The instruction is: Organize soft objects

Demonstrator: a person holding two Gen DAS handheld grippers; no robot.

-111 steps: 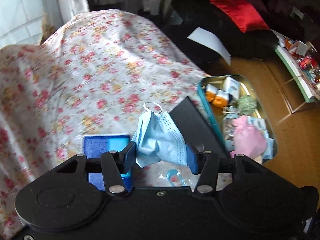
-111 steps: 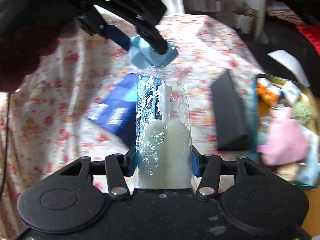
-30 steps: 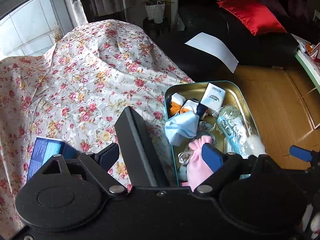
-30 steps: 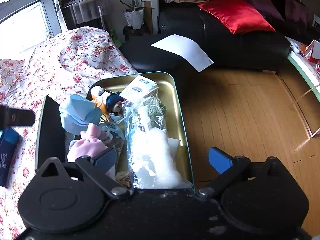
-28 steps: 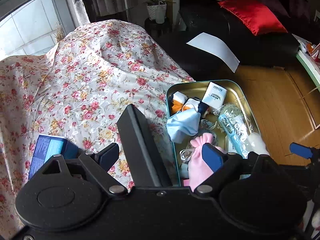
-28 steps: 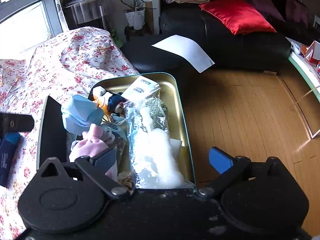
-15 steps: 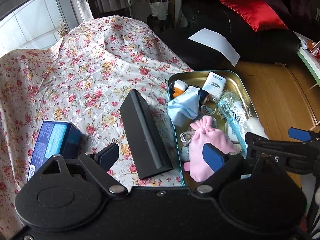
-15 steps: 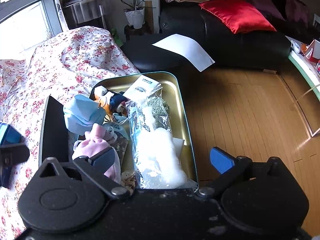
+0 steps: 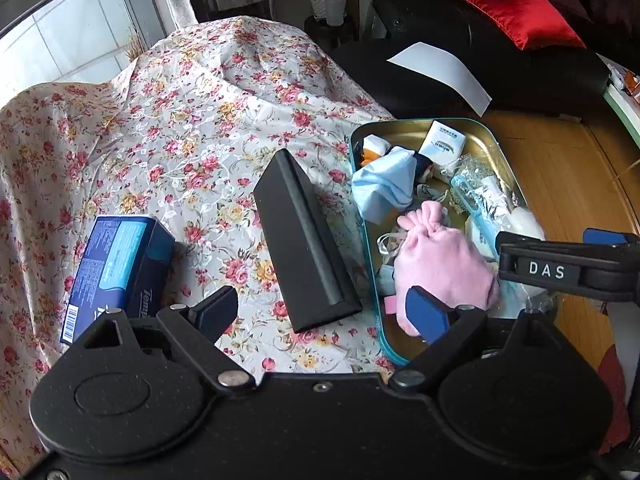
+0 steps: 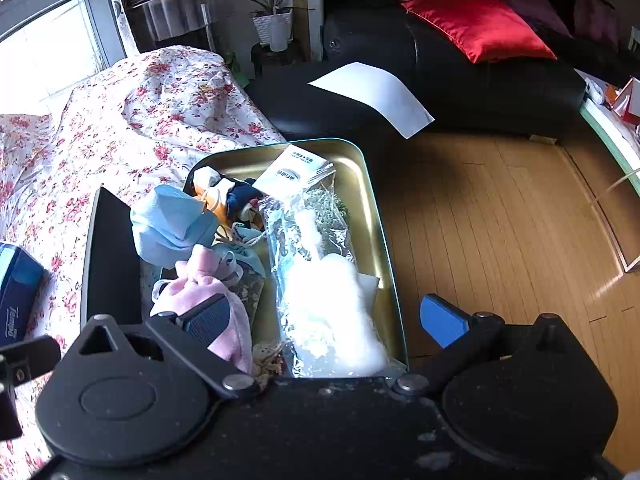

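Both grippers have pulled back from the tin (image 9: 502, 148): left gripper (image 9: 322, 310) and right gripper (image 10: 324, 318) wide open, empty; mask (image 9: 386, 186) and bag (image 10: 324, 292) lie ahead, inside.

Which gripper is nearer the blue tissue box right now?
Left. The left gripper hangs open just beside the blue tissue box; the right gripper is open over the tin.

A floral sheet (image 9: 192, 128) drapes the bench. Directly on it lie three things — a blue tissue box (image 9: 116, 268) at left, a black wedge-shaped case (image 9: 304, 240) in the middle, and a metal tin (image 9: 492, 136) at the right edge.
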